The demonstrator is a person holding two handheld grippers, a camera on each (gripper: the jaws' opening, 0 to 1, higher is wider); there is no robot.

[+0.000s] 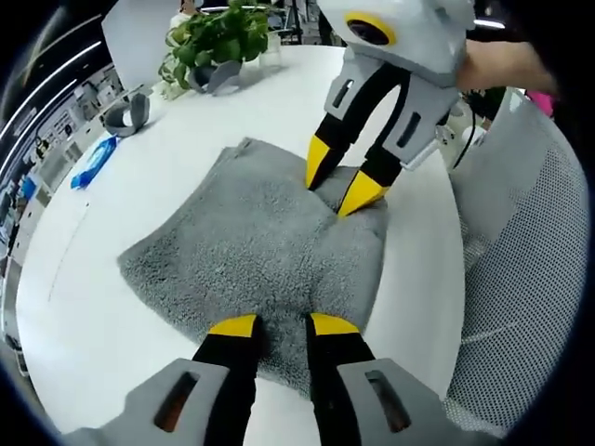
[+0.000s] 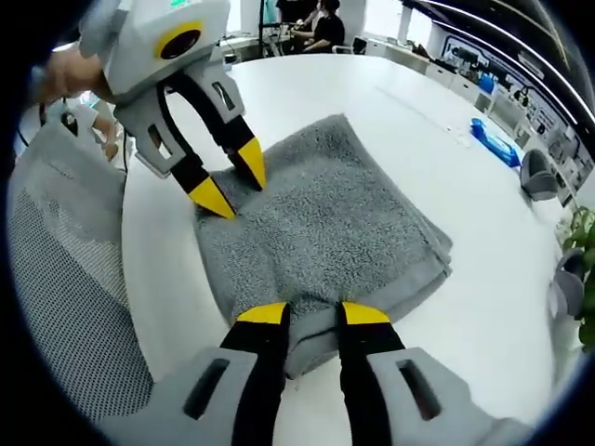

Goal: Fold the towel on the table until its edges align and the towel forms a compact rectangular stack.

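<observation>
Resting part-open on opposite edges of the folded grey towel (image 1: 251,242), left gripper (image 1: 284,323) and right gripper (image 2: 313,312) risk uneven pinches, skewing edges.

Plant (image 1: 216,37), tape rolls (image 1: 127,113), mesh chair (image 1: 521,279).

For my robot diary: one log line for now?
towel: folded, gray, on table | left gripper: open, at edge | right gripper: open, at edge

Round white table (image 1: 232,102) under bright, even indoor light. Potted green plant (image 1: 218,37) at its far edge, with grey tape rolls (image 1: 130,113) and a blue packet (image 1: 93,163) nearby. White mesh chair (image 1: 530,279) just beside the table. Shelves along the wall (image 2: 521,88).
</observation>
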